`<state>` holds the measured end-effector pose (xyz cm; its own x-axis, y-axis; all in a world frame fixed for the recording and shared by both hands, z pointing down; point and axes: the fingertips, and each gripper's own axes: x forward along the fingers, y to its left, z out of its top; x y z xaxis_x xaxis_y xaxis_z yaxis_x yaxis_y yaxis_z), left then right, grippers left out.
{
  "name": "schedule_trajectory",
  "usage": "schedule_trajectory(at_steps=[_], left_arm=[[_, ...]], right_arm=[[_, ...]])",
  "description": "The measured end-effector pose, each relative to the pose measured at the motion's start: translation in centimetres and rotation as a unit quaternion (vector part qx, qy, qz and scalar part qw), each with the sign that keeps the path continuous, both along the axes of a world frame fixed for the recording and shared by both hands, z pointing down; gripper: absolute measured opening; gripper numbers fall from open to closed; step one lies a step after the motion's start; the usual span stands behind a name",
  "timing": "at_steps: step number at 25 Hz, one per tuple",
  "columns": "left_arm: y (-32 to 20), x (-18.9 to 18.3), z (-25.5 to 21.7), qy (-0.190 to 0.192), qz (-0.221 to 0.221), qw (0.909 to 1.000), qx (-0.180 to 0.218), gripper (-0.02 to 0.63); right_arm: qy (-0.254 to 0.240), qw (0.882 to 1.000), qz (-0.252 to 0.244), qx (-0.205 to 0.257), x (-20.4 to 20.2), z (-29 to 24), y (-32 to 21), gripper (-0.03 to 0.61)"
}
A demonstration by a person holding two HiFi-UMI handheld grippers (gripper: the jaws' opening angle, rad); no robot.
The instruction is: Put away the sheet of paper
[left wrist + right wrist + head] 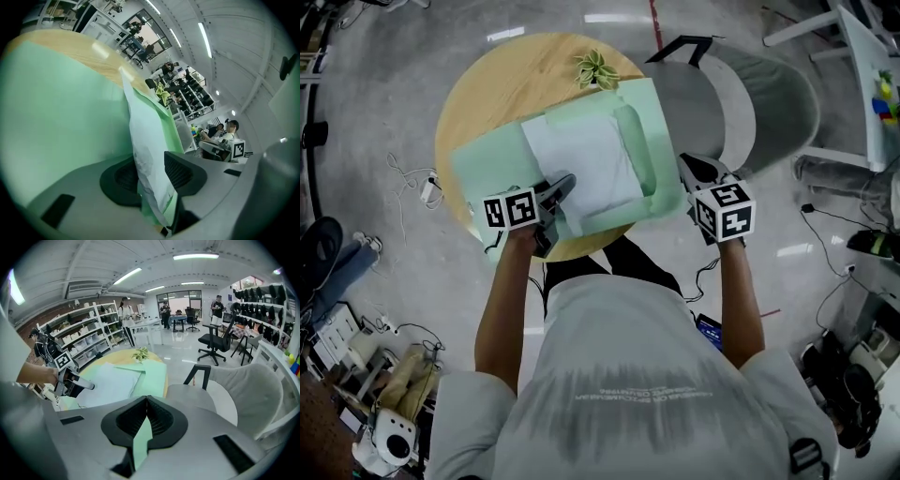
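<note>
The sheet of paper (586, 169) is lying on the open green folder (487, 173) on the round wooden worktop (502, 84).
The left gripper (561, 186) is reaching over the paper's near left corner. Its jaws are standing apart, with the paper's edge between the pads, but they are not squeezing it. The right gripper (694, 173) is pinching the folder's right edge with its jaws closed tight. A small plant (598, 67) is sitting at the worktop's far edge, and a grey chair (769, 103) is standing beside the worktop.

Forearms extended forward. Left hand-held gripper (558, 189): jaws apart, sheet of paper (586, 159) between. Right hand-held gripper (692, 170): clamped on green folder (654, 122).
</note>
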<state>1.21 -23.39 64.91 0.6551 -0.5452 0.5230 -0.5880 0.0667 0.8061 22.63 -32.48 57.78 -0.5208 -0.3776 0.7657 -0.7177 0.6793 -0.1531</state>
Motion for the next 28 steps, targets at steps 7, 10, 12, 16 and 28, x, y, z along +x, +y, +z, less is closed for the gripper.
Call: schedule_trajectory(at_steps=[7,10,12,16,28], left_arm=[[2.7,-2.5,1.0,-0.058,0.007,0.9977,-0.034,0.196],[3.4,-2.8,1.1,-0.058,0.007,0.9977,-0.033,0.143],[3.5,-2.4,1.2,-0.040,0.003,0.9985,-0.037,0.110],[2.8,-1.7,1.1,-0.043,0.013,0.9986,-0.029,0.047],[0.3,0.8,1.1,-0.010,-0.010,0.9995,-0.029,0.032]], right_arm=[[-0.002,1.000,-0.003,-0.008,-0.5,1.0,0.2,0.028],[-0.001,1.000,0.000,-0.009,-0.2,1.2,0.3,0.028],[0.001,1.000,0.003,-0.010,0.0,1.3,0.4,0.028],[0.001,1.000,0.012,-0.009,0.4,1.3,0.6,0.028],[0.006,0.999,0.031,-0.005,1.7,0.8,1.4,0.028]])
